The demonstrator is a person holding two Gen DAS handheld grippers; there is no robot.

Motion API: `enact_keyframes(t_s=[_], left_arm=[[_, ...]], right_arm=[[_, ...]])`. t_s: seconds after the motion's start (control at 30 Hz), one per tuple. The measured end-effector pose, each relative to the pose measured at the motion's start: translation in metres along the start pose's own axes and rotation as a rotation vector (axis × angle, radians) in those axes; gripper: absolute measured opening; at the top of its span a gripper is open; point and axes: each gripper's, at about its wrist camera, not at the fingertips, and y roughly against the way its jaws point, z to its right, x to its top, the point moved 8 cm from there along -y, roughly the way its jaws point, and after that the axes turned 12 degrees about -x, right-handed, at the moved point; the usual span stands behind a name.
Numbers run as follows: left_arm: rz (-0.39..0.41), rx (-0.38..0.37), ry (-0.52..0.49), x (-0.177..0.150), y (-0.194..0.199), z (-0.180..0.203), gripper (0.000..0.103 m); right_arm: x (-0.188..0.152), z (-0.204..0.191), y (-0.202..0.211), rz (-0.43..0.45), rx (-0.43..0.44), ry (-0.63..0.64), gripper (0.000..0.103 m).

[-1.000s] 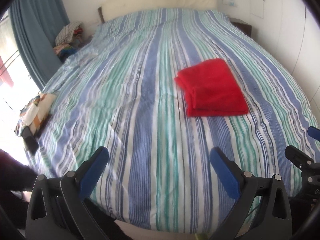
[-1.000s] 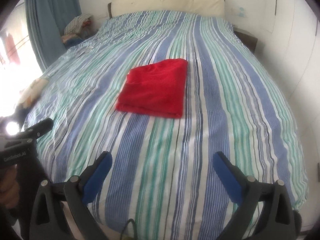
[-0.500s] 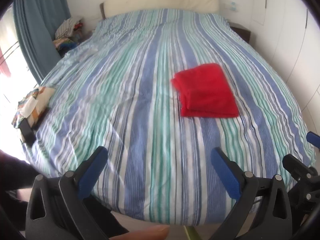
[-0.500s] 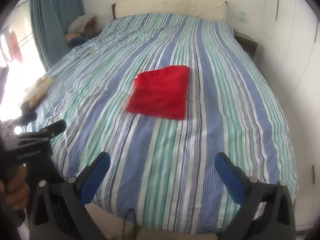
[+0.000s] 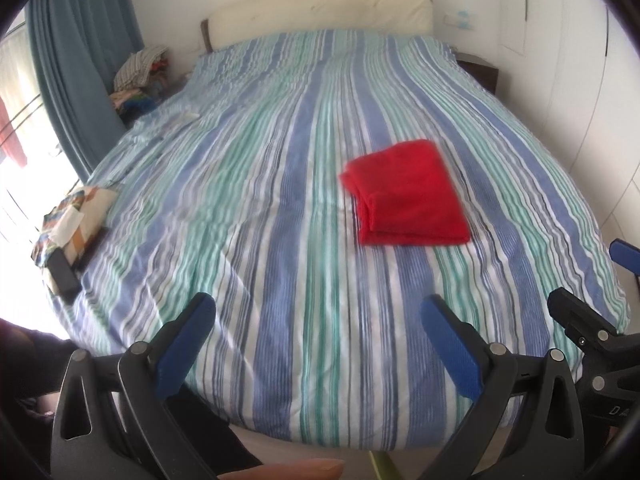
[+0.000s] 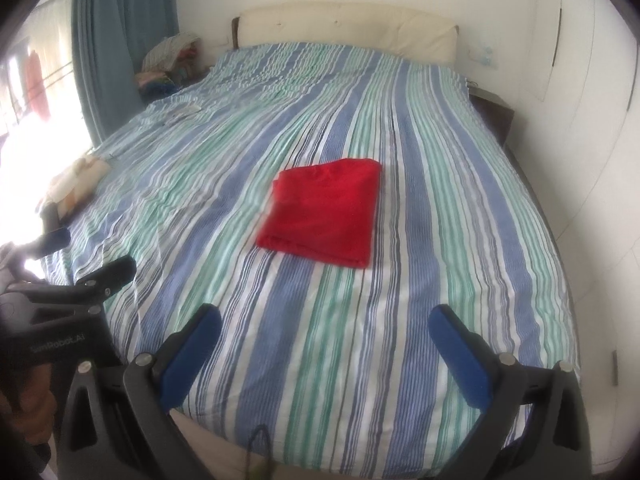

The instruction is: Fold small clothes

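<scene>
Left claw (image 5: pixel 316 320) spread, empty, over the bed (image 5: pixel 248 208) foot. Red garment (image 5: pixel 408 196) lies folded at one o'clock, well apart. Right claw (image 6: pixel 324 332) spread, empty. Folding appears complete; next move likely calls for fetching another garment.

Right hand-held gripper (image 5: pixel 616 292) is cut off by the left view's edge. Clothes pile (image 6: pixel 168 68) beside the curtain (image 6: pixel 120 40): items indistinct. Red garment (image 6: pixel 324 216) edges motion-blurred.
</scene>
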Motion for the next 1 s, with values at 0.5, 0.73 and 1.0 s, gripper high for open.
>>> enact_keyframes(t_s=[0.5, 0.73, 1.0], left_arm=[[0.01, 0.002, -0.005, 0.01, -0.006, 0.008, 0.102], [0.006, -0.015, 0.01, 0.009, -0.007, 0.008, 0.102], [0.026, 0.003, 0.011, 0.012, -0.003, 0.006, 0.102]], right_arm=[[0.011, 0.011, -0.002, -0.007, -0.119, -0.021, 0.102], [0.008, 0.013, -0.006, -0.021, -0.125, -0.025, 0.102], [0.008, 0.013, -0.008, -0.022, -0.122, -0.027, 0.102]])
